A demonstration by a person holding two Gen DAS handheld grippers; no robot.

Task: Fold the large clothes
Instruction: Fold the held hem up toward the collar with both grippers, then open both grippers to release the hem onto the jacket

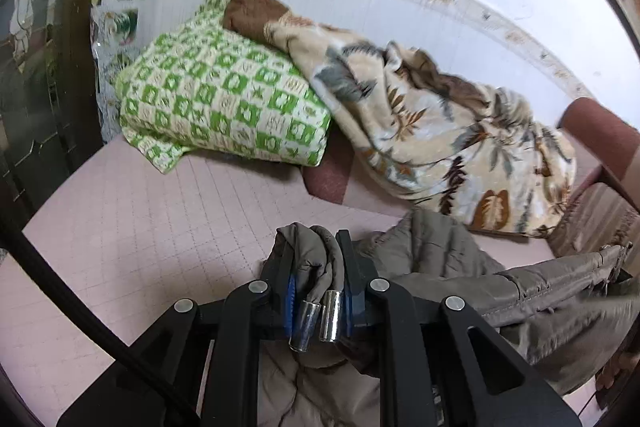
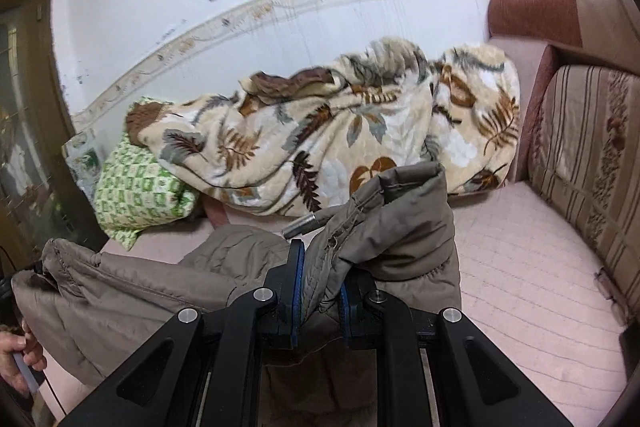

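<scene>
Both the left hand-held gripper [image 1: 318, 291] and the right hand-held gripper [image 2: 320, 287] were clamped tight on a grey-brown padded jacket [image 2: 404, 227] above a pink bed [image 2: 520, 287].

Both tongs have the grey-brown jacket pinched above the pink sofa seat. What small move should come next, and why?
Probably lower the jacket onto the bare pink seat: the left tongs and right tongs both grip it, bunched and hanging between them, so it needs spreading flat first.
</scene>
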